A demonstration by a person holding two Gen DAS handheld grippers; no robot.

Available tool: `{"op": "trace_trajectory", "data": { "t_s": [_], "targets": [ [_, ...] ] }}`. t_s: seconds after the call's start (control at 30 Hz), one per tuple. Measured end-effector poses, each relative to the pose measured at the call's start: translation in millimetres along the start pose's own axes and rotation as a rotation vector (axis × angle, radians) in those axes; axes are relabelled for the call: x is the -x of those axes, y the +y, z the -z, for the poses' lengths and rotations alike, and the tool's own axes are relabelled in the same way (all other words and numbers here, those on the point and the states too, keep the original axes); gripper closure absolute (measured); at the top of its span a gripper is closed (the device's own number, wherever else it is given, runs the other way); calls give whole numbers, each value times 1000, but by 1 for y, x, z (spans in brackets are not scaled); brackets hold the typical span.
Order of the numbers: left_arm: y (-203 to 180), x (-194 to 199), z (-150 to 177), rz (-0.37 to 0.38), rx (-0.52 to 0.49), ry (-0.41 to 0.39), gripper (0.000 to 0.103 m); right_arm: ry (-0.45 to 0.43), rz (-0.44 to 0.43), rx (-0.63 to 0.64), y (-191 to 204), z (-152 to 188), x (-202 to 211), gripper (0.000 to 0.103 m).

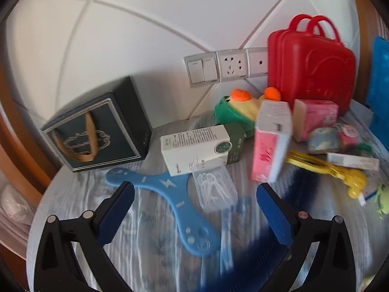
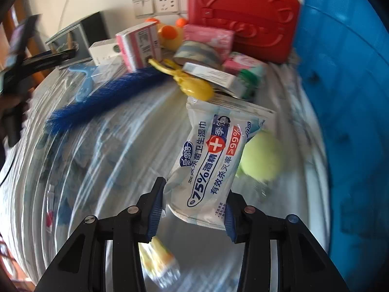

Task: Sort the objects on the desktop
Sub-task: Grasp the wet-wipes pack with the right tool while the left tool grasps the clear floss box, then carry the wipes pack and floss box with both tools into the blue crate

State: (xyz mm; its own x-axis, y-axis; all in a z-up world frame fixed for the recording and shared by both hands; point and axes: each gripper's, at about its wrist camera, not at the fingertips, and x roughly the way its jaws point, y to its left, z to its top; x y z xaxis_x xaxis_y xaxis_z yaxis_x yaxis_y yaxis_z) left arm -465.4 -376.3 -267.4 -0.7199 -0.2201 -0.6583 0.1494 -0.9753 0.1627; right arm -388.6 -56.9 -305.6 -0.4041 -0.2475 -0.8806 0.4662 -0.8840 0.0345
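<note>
Firmly gripped: a wet-wipe pack in the right gripper, the left one wide apart

Clamped between the blue pads of the right gripper (image 2: 193,205) is a pack of 75% alcohol wet wipes (image 2: 209,160), held by its lower end and raised off the table, tilting up and to the right. Just behind the pack's right edge sits a pale green ball (image 2: 263,155), blurred. Below the fingers a small yellow object (image 2: 158,258) lies on the table, too smeared to name. Farther out, a blue bristle brush (image 2: 102,102) stretches across the cloth, with yellow plastic tongs (image 2: 189,82) near its far end. A blue bin (image 2: 352,97) fills the right side of this view.

The left gripper (image 1: 194,211) hangs above the patterned tablecloth (image 1: 150,243) with its fingers spread wide and nothing between them. Between the two fingers lie a blue three-armed boomerang (image 1: 167,194) and, touching it, a clear plastic case of floss picks (image 1: 215,189). Beyond these rests a white and green carton (image 1: 201,147) on its side, and a pink and white box (image 1: 271,143) stands upright beside it. A dark gift bag (image 1: 97,131) stands to the left by the wall. At the back a red toy suitcase (image 1: 311,65) leans against the wall, next to the wall sockets (image 1: 226,67), with a green and yellow toy (image 1: 238,108) in front of them
</note>
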Motion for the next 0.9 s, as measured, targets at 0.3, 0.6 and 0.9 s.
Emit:
{"op": "trace_trajectory", "data": {
  "t_s": [0.3, 0.6, 0.9],
  "targets": [
    [-16, -118, -1, -25, -80, 165, 4, 17, -62, -14, -5, -23, -33, 61],
    [-23, -132, 6, 4, -92, 202, 37, -1, -84, -32, -8, -37, -38, 61],
    [-31, -46, 14, -39, -109, 102, 42, -58, -71, -23, 3, -40, -23, 61]
  ]
}}
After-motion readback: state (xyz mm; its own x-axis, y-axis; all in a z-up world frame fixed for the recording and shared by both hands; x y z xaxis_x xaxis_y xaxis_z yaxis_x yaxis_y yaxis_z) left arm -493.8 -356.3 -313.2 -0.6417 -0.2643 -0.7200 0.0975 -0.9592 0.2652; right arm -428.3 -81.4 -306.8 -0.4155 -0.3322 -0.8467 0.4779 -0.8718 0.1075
